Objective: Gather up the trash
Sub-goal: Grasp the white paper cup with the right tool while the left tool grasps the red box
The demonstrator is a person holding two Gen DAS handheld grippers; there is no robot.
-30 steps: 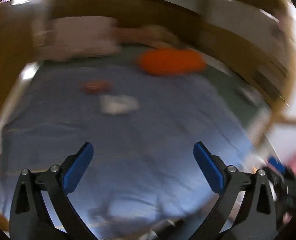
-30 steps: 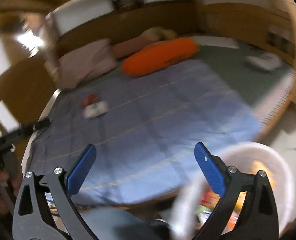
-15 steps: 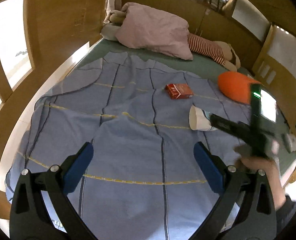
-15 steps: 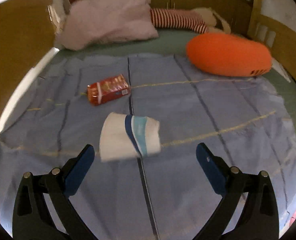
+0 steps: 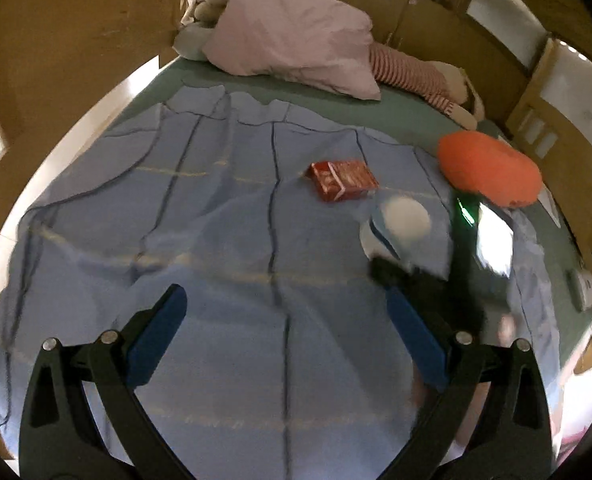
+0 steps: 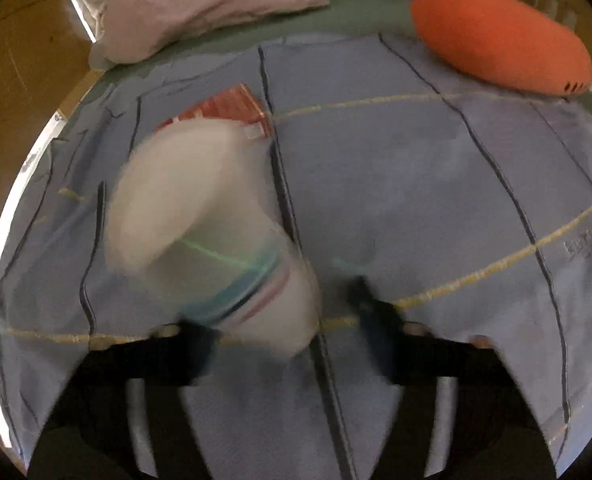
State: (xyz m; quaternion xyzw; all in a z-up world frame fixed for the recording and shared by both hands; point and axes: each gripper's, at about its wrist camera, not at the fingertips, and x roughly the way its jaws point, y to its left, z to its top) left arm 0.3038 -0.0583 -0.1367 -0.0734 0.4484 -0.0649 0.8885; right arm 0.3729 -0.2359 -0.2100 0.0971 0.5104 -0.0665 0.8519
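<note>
A white paper cup with blue bands lies between my right gripper's fingers, its mouth pointing away. The fingers have narrowed around its base; the frame is blurred, so contact is unclear. In the left wrist view the cup appears tilted up at the tip of the right gripper. A red carton lies on the blue blanket just beyond the cup, also in the right wrist view. My left gripper is open and empty above the blanket.
A pink pillow, a striped plush toy and an orange cushion lie at the head and right of the bed. Wooden walls surround the bed. A phone screen glows on the right gripper.
My right gripper moved forward onto the cup and its jaws narrowed around the base. The cup has tipped up from lying on its side. The left gripper shifted slightly and stayed open.
</note>
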